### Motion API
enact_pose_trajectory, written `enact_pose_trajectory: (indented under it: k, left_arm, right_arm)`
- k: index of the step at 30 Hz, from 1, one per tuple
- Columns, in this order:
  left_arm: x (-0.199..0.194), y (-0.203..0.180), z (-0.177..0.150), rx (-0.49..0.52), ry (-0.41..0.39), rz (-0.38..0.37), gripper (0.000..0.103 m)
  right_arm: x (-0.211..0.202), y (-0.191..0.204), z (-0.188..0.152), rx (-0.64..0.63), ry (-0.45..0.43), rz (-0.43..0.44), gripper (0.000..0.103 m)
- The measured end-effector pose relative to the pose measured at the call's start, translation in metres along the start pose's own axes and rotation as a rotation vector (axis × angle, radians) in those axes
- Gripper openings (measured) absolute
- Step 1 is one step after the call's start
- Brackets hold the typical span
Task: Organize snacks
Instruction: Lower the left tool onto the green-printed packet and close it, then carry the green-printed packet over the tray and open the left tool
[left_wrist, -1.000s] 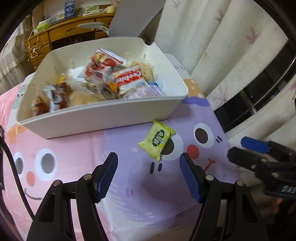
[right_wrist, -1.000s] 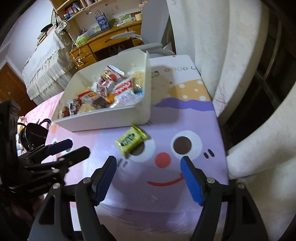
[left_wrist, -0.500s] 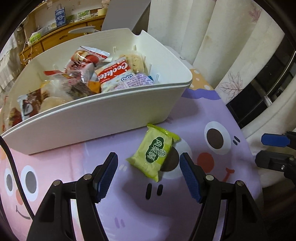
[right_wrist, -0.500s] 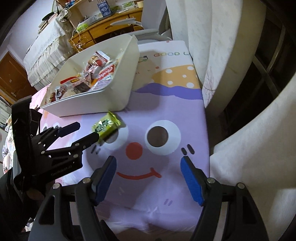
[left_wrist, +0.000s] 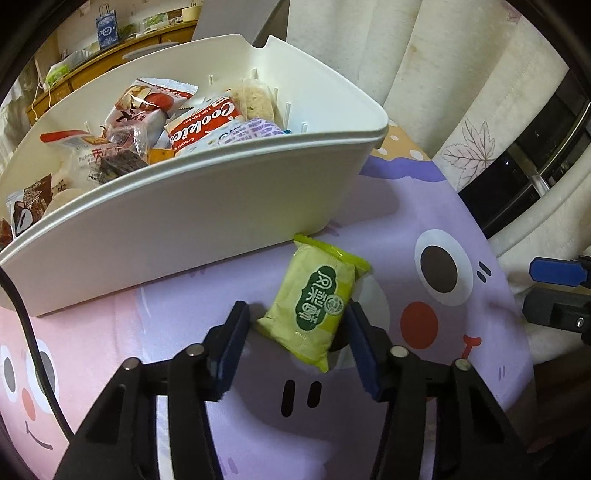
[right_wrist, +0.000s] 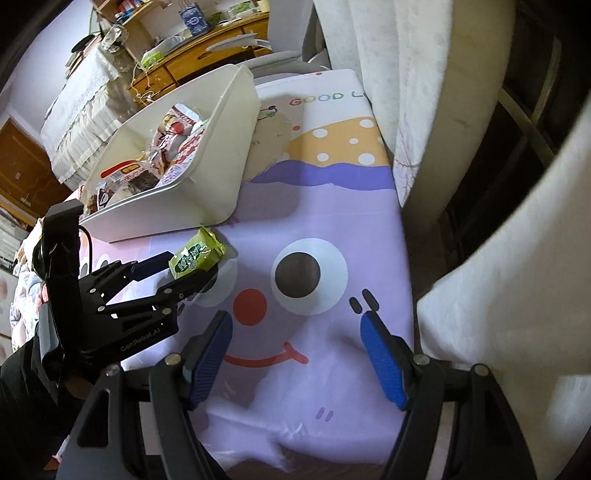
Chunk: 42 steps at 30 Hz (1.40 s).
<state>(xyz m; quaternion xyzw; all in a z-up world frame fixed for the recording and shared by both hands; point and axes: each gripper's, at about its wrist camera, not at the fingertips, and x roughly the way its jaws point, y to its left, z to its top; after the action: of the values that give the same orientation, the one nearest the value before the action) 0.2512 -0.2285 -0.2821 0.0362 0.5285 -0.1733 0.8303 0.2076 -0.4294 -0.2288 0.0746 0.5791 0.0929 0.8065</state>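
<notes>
Left gripper (left_wrist: 297, 334) jaws open, straddling green snack packet (left_wrist: 314, 304) on worktop beside white bin (left_wrist: 207, 221). Right gripper (right_wrist: 295, 354) open, idle. Risk: slick wrapper crumples, slips out sideways.

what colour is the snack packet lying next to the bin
Yellow-green with a dark green label, clearest in the left wrist view: the snack packet.

The left wrist view looks low and close across the cartoon cloth (left_wrist: 369, 236) toward the white bin (left_wrist: 207, 221). The right wrist view sits farther back and higher, right of the bin (right_wrist: 221, 184). Both share the bin and green snack packet (left_wrist: 314, 306) (right_wrist: 195, 256).
</notes>
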Motion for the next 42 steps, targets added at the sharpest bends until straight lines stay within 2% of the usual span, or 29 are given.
enact_pose_trajectory:
  k: [1, 3, 6, 15, 24, 34, 42]
  left_arm:
    - [0.0, -0.001, 0.0, -0.003, 0.001, -0.002, 0.049]
    - [-0.001, -0.002, 0.0, -0.006, 0.002, -0.011, 0.04]
    - [-0.001, -0.006, -0.001, 0.001, 0.008, -0.008, 0.038]
    - [-0.017, -0.02, -0.005, -0.008, -0.005, -0.017, 0.036]
    - [-0.065, -0.027, -0.004, -0.043, -0.088, -0.038, 0.036]
    - [-0.107, -0.016, 0.025, -0.072, -0.203, -0.034, 0.037]
    - [-0.102, -0.002, 0.062, -0.096, -0.261, 0.005, 0.037]
  right_arm:
    - [-0.001, -0.001, 0.0, 0.005, -0.001, -0.002, 0.072]
    - [-0.003, -0.002, -0.001, 0.01, -0.007, -0.006, 0.072]
    - [-0.006, -0.002, -0.002, 0.016, -0.012, -0.014, 0.072]
    - [-0.014, -0.002, -0.003, 0.017, -0.027, -0.027, 0.072]
    - [-0.017, -0.007, 0.002, 0.019, -0.042, -0.05, 0.072]
    - [-0.013, -0.006, -0.001, 0.012, -0.028, -0.034, 0.072]
    - [-0.015, -0.01, -0.002, 0.016, -0.03, -0.034, 0.072]
